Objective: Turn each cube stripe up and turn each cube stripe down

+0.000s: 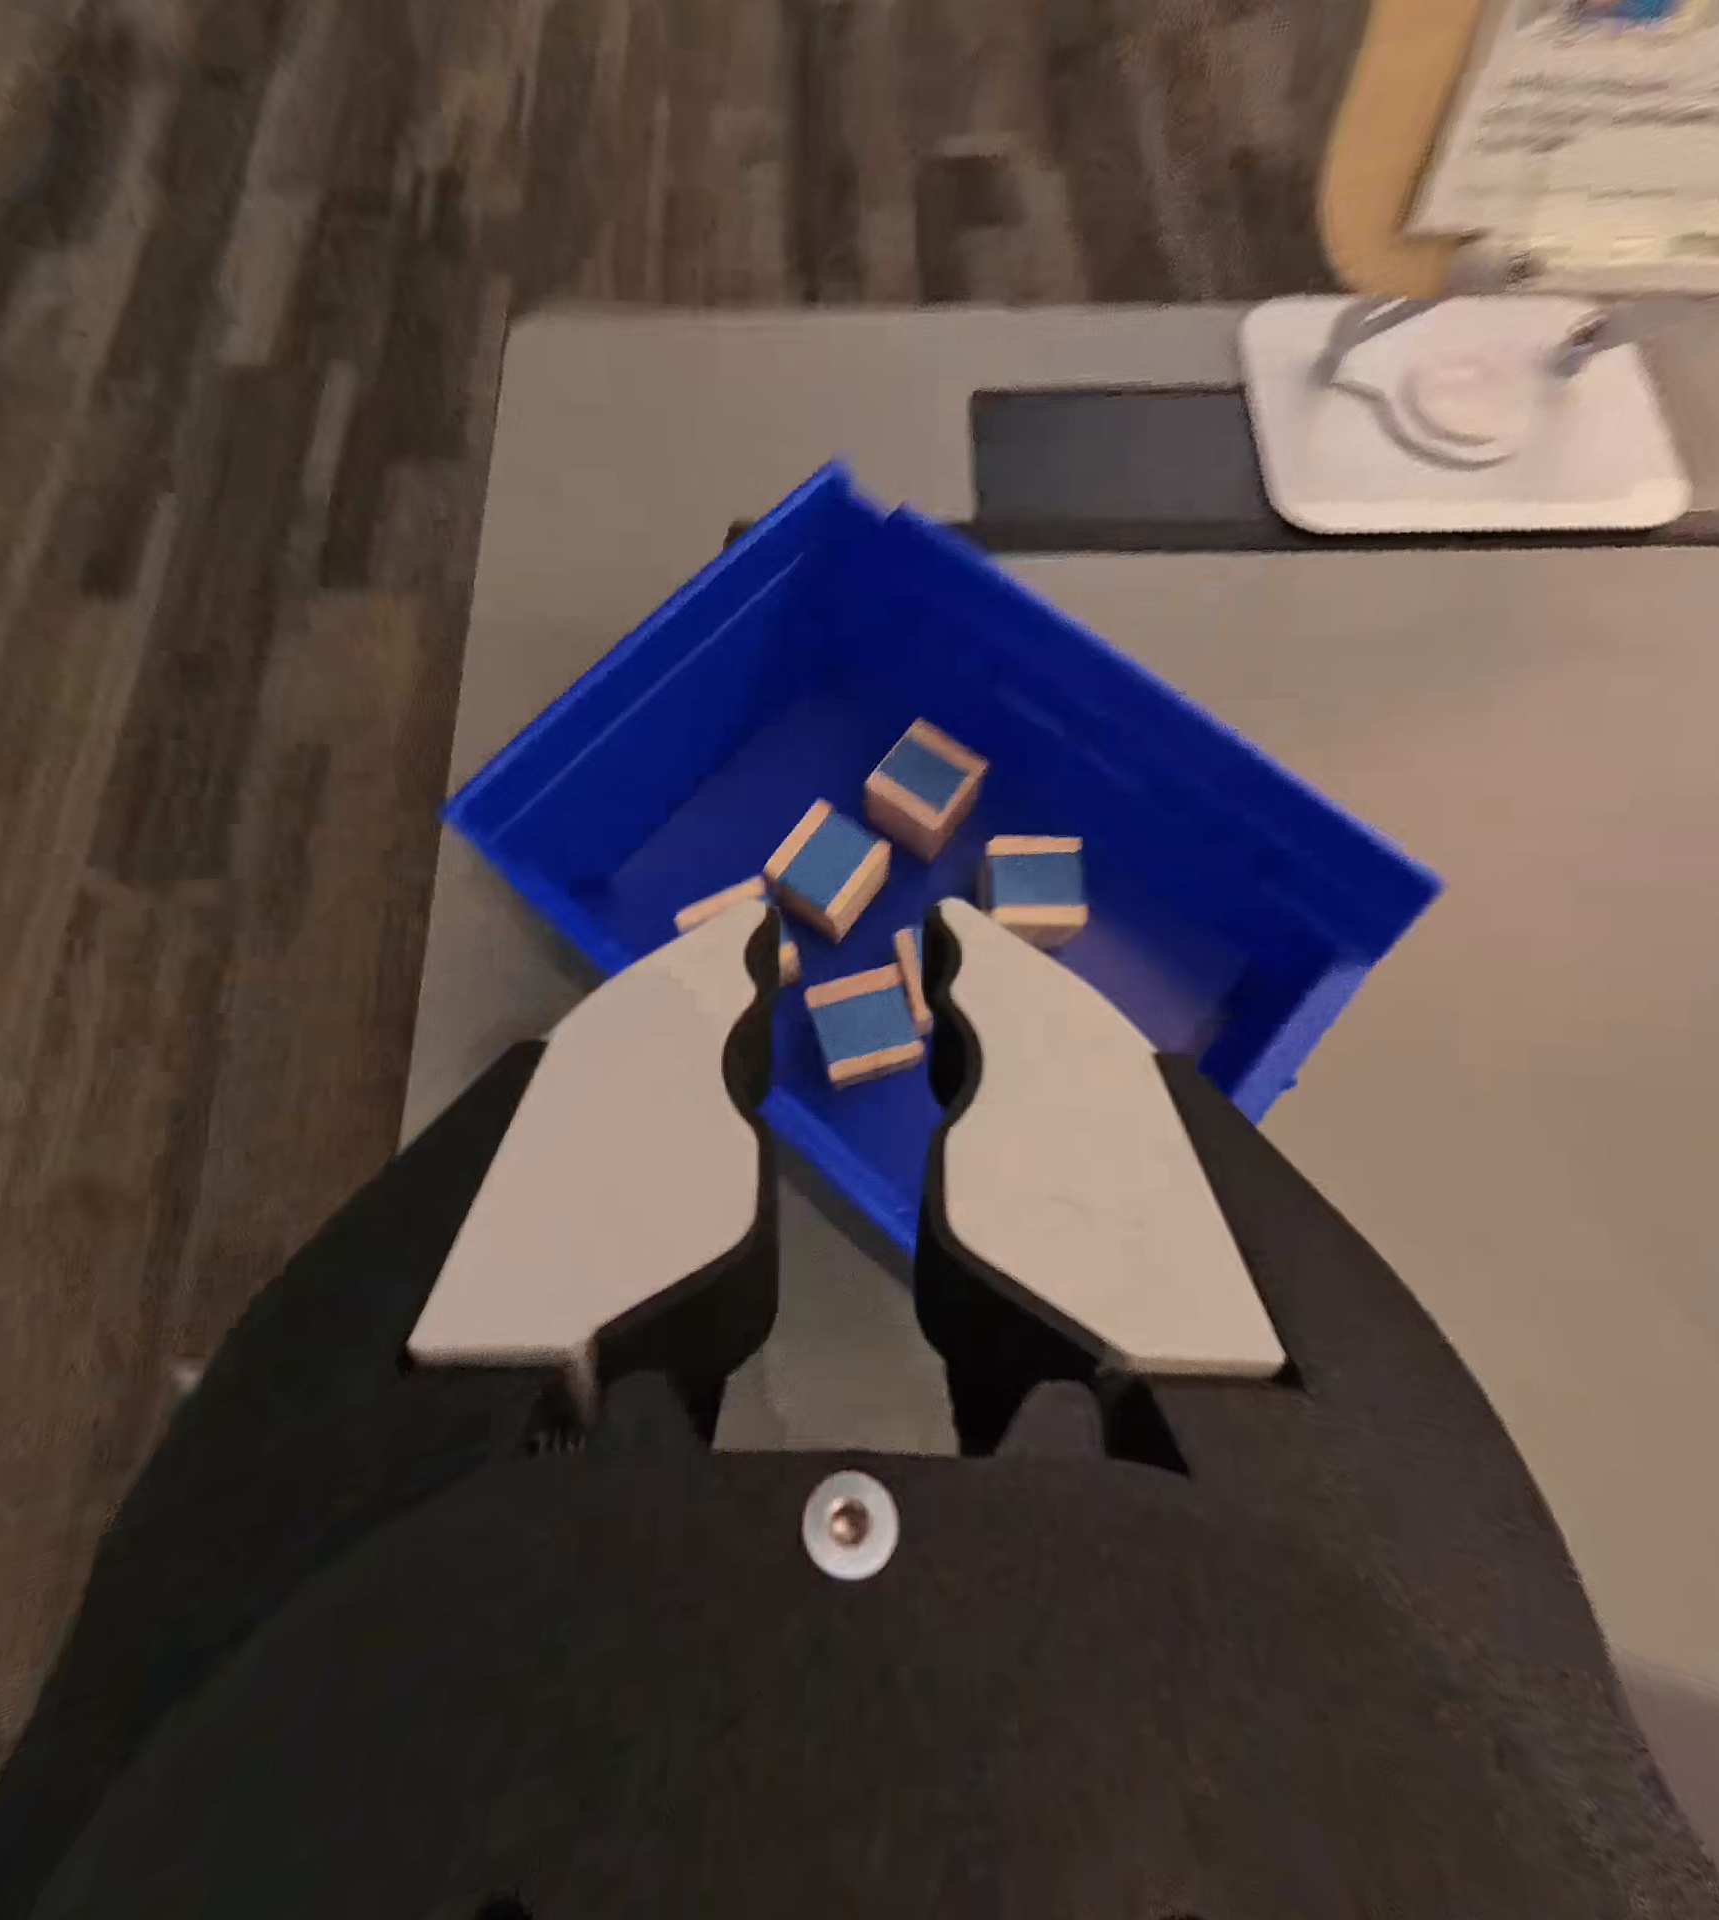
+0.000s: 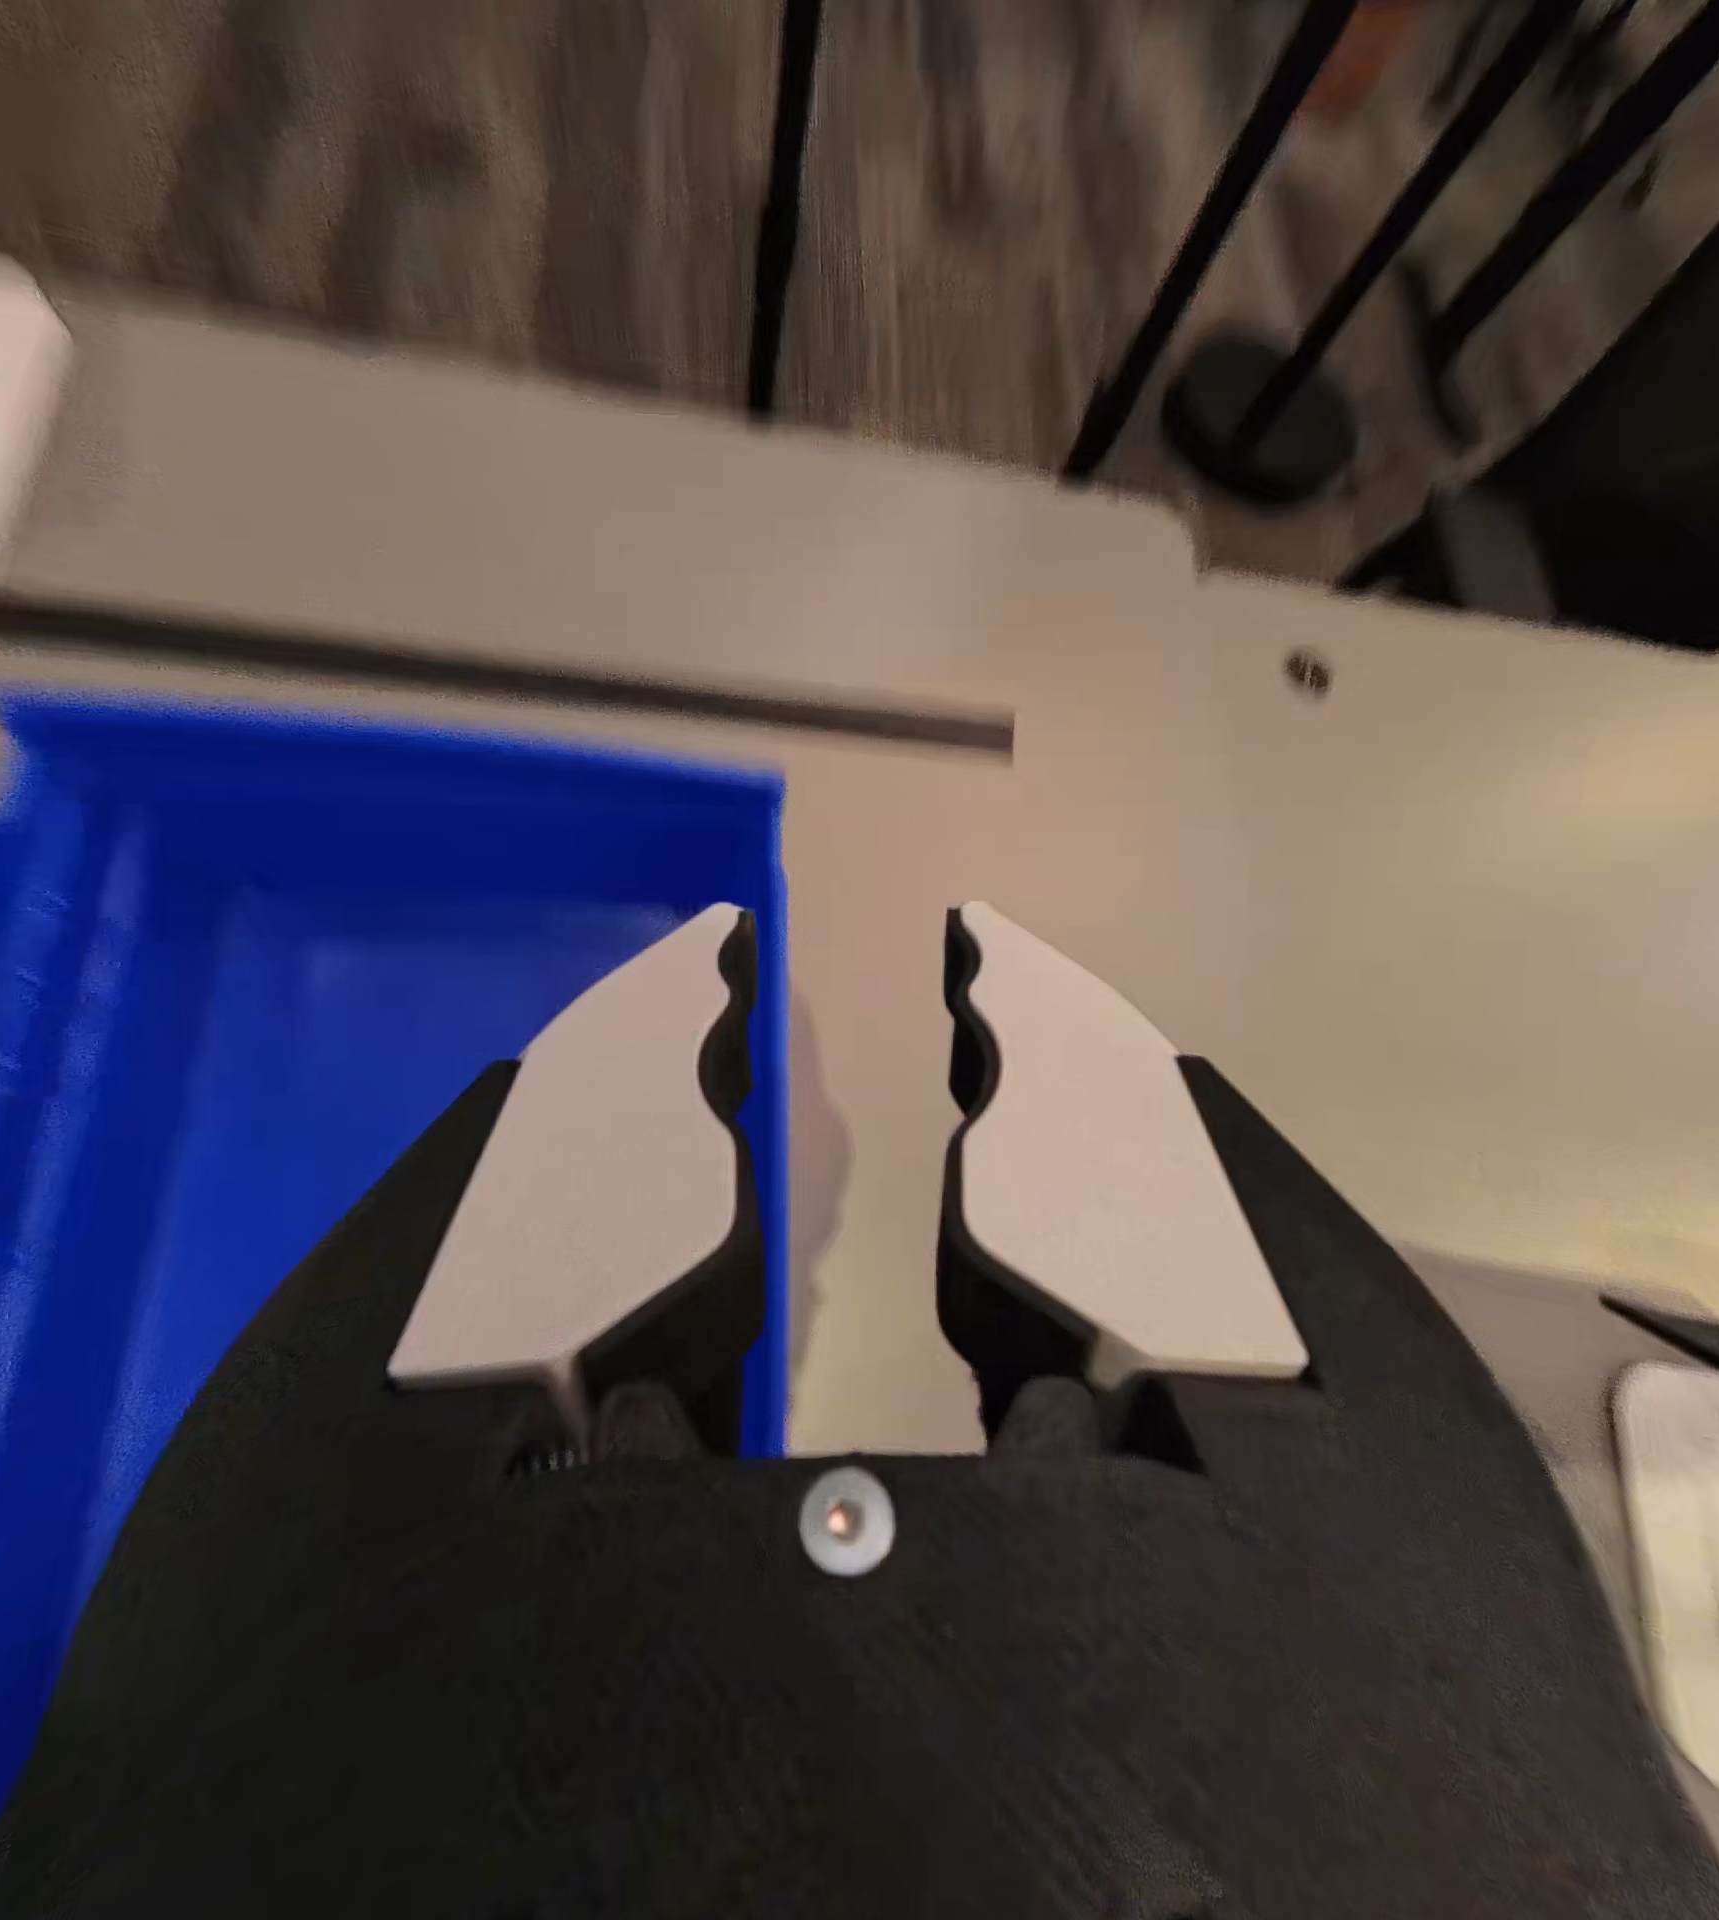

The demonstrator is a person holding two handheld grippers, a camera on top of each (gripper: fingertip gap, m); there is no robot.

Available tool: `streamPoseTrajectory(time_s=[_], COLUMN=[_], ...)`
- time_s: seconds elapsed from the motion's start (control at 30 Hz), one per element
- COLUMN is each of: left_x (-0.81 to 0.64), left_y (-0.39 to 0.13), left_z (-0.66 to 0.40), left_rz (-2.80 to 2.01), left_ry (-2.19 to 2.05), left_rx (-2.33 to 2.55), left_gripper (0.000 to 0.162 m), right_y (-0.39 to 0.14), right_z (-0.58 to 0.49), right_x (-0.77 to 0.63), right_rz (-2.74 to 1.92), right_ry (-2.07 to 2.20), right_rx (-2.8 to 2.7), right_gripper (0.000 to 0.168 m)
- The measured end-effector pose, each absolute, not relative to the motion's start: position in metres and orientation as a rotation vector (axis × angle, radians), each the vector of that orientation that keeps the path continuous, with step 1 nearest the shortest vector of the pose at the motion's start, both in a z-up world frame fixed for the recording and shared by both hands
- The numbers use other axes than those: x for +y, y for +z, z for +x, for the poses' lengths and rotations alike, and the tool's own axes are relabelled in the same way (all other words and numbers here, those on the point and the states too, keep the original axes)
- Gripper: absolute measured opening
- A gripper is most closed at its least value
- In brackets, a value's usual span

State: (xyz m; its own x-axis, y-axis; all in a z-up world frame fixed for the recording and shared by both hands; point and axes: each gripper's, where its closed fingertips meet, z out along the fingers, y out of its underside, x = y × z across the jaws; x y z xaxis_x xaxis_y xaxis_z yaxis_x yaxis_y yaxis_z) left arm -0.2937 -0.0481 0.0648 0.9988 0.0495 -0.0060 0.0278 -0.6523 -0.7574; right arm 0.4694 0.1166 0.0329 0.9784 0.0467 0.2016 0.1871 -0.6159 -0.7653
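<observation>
In the left wrist view a blue plastic bin (image 1: 1198, 748) stands near the table's left corner. Several small wooden cubes with blue stripes lie loose in it, among them a far one (image 1: 926, 788), a middle one (image 1: 827, 869), a right one (image 1: 1034, 889) and a near one (image 1: 863, 1027). My left gripper (image 1: 850, 914) is open and empty, held above the bin's near side over the cubes. In the right wrist view my right gripper (image 2: 850, 920) is open and empty, its left finger over the bin's right wall (image 2: 770, 1091). The part of the bin (image 2: 211, 1039) seen there shows no cubes.
A grey table (image 1: 1457, 1039) bears the bin. At its back right a white stand base (image 1: 1457, 416) sits beside a dark flat slab (image 1: 1109, 452). Wood-pattern floor (image 1: 159, 623) lies past the left edge. The right wrist view shows black legs (image 2: 1250, 416) behind the table and a white base (image 2: 1717, 1558).
</observation>
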Motion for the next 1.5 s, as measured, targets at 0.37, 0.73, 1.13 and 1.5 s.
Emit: streamPoseTrajectory(time_s=[0.37, 0.73, 1.13, 1.5], left_x=[-0.042, -0.054, -0.039, -0.008], left_y=[-0.045, -0.065, -0.088, -0.085], left_z=[-0.332, -0.358, -0.336, -0.316], left_rz=[-2.651, -2.769, -2.934, -2.991], left_ry=[-0.286, -0.092, -0.149, 0.029], left_rx=[-0.378, -0.500, -0.289, 0.194], left_gripper=[0.026, 0.040, 0.021, 0.017], right_y=[0.128, 0.111, 0.096, 0.075], right_z=[0.433, 0.394, 0.363, 0.346], right_x=[0.089, 0.100, 0.103, 0.111], right_rz=[-1.708, -1.771, -1.821, -1.876], right_ry=[-0.287, -0.215, -0.187, -0.273], right_rx=[-0.175, -0.313, -0.442, -0.552], right_gripper=[0.019, 0.022, 0.022, 0.022])
